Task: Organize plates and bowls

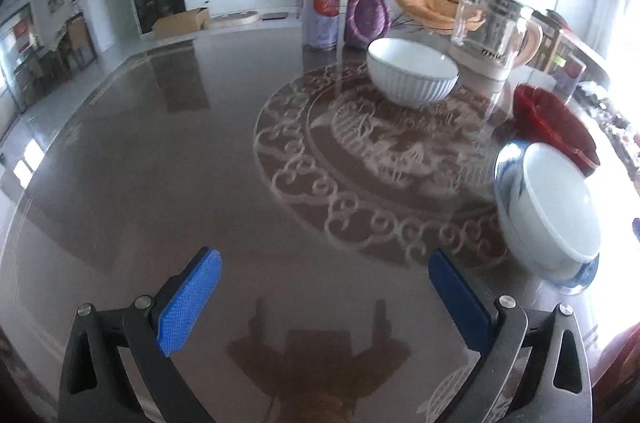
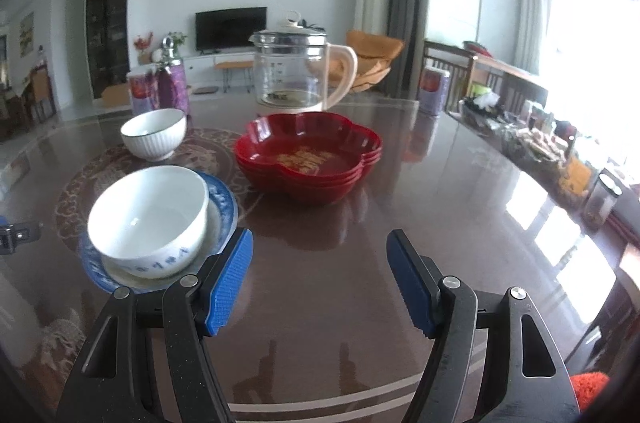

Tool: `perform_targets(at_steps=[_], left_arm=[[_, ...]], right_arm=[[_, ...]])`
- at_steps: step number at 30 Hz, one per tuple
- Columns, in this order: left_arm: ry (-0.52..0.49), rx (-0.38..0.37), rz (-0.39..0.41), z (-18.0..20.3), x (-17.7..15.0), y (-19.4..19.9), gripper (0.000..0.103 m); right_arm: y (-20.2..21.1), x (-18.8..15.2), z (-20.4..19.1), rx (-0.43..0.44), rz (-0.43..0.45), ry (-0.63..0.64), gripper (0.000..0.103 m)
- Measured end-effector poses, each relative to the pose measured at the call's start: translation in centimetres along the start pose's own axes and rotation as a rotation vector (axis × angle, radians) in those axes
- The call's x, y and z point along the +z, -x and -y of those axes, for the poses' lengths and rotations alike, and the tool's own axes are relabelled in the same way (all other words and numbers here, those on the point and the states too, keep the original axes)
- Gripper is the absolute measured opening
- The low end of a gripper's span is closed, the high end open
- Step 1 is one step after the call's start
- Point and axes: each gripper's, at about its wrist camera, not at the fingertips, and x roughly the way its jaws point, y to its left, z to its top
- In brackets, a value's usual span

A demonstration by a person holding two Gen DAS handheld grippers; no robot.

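Both claws [image 1: 324,297] [image 2: 320,283] spread wide, empty; kettle [image 2: 296,71] base lettering unreadable.

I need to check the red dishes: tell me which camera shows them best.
The right wrist view. There the stacked red dishes sit near centre, whole, with the scalloped rims and inside visible. The left wrist view catches only part of them at the right edge, distorted and partly behind the white bowl.

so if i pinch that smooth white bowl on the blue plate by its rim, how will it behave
The white bowl looks glazed, so probably slippery and breakable. It sits loose on the blue plate, which may slide on the glossy table.
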Motion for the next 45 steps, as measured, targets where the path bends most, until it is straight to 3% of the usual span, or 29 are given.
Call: perform_targets(at_steps=[6, 9, 12, 20, 27, 30, 32, 33, 35, 40, 45], left_arm=[[0.036, -0.145, -0.014, -0.4, 8.4, -1.2, 0.102], [0.034, -0.154, -0.023, 0.0, 12.3, -2.7, 0.102], [0.02, -0.125, -0.059, 0.7, 15.7, -5.6, 0.102], [0.05, -0.091, -0.177, 1.0, 18.8, -13.1, 0.074], [0.054, -0.119, -0.224, 1.7, 19.7, -16.1, 0.045], [0.044, -0.132, -0.255, 2.5, 19.5, -17.6, 0.028], [0.052, -0.164, -0.268, 2.9, 19.5, -18.3, 0.019], [0.054, -0.183, -0.266, 3.0, 19.4, -18.4, 0.011], [0.042, -0.179, -0.256, 3.2, 19.2, -18.2, 0.011], [0.054, -0.193, -0.257, 3.2, 19.1, -16.9, 0.008], [0.051, -0.214, -0.238, 3.4, 18.5, -12.9, 0.009]], right_arm=[[-3.4, 6.6, -1.5, 0.183, -0.124, -0.065, 0.073], [-7.2, 10.9, -3.6, 0.293, -0.242, -0.099, 0.073], [-13.3, 13.6, -6.1, 0.418, -0.417, -0.184, 0.073], [-21.2, 14.9, -9.7, 0.404, -0.512, -0.3, 0.072], [-25.3, 15.3, -12.5, 0.352, -0.564, -0.248, 0.069], [-27.0, 14.8, -13.8, 0.336, -0.604, -0.219, 0.058], [-27.5, 14.4, -14.1, 0.331, -0.619, -0.212, 0.041], [-27.8, 14.2, -14.2, 0.344, -0.622, -0.223, 0.027], [-27.8, 14.0, -14.4, 0.371, -0.619, -0.245, 0.016], [-27.3, 13.9, -13.9, 0.382, -0.626, -0.262, 0.013], [-24.4, 14.5, -12.4, 0.429, -0.605, -0.303, 0.012]])
